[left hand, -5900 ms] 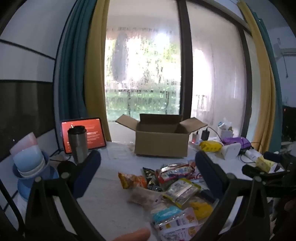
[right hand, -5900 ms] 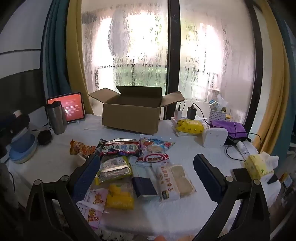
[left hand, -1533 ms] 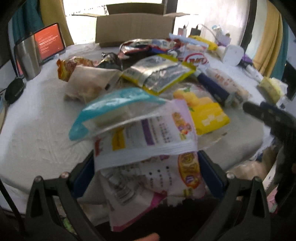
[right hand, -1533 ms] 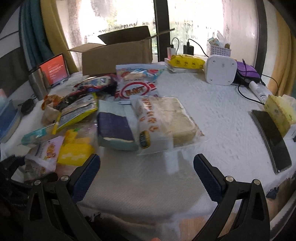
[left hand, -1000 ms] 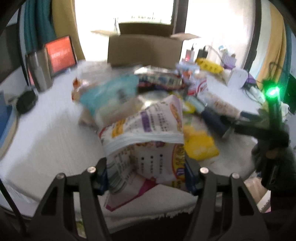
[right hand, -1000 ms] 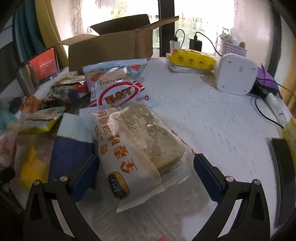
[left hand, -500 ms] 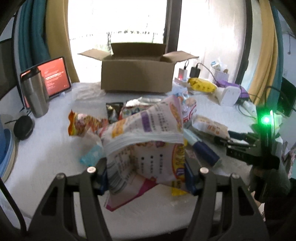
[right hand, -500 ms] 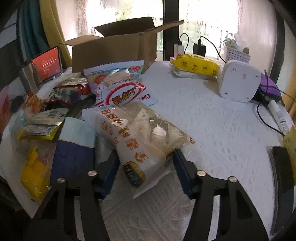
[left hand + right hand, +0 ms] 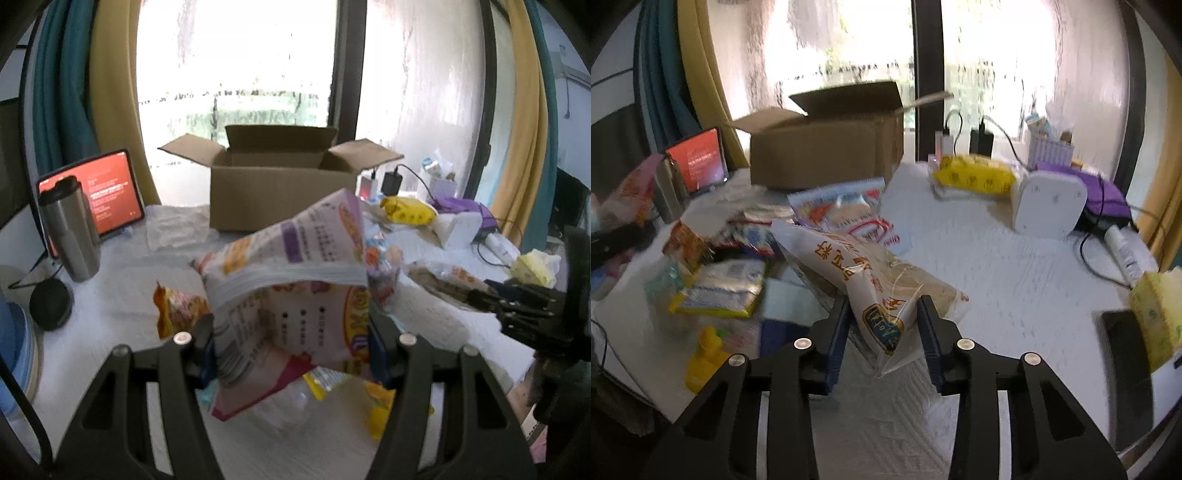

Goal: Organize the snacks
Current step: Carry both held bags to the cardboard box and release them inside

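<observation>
Cardboard box point(image 9: 280, 192) looks empty so far; my left tongs point(image 9: 291, 347) clamp a white snack bag point(image 9: 291, 280), my right tongs point(image 9: 882, 325), just closing, pinch a bread pack point(image 9: 864, 273). Other snacks point(image 9: 720, 284) wait on the tabletop point(image 9: 997, 280).

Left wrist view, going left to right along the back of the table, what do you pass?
Steel tumbler → red-screened tablet → open cardboard box → yellow packet → white device

Bright fogged window point(image 9: 236, 66), yellow & teal curtains point(image 9: 107, 92); white table point(image 9: 1015, 280)
</observation>
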`<state>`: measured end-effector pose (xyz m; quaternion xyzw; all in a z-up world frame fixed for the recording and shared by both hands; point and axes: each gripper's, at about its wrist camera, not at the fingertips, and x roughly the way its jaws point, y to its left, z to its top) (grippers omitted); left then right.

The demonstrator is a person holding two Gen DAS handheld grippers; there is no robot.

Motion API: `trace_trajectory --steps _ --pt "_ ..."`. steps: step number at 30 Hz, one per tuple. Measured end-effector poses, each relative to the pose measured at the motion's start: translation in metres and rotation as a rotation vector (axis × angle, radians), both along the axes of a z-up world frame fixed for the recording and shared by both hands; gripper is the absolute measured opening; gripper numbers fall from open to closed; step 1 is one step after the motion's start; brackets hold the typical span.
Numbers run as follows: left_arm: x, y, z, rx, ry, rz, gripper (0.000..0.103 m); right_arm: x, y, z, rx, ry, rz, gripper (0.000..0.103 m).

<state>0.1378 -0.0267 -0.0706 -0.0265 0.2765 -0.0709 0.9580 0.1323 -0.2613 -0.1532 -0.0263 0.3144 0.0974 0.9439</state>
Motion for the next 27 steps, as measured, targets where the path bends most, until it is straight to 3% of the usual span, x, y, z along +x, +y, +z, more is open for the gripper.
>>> trace_trajectory --steps 10,27 --pt "0.026 0.024 0.021 -0.016 -0.062 0.008 0.063 0.004 0.019 0.045 -0.004 -0.091 0.040 0.034" --pt "0.104 0.047 0.039 -0.022 -0.091 -0.020 0.064 0.069 0.056 0.073 -0.039 -0.162 0.109 0.033"
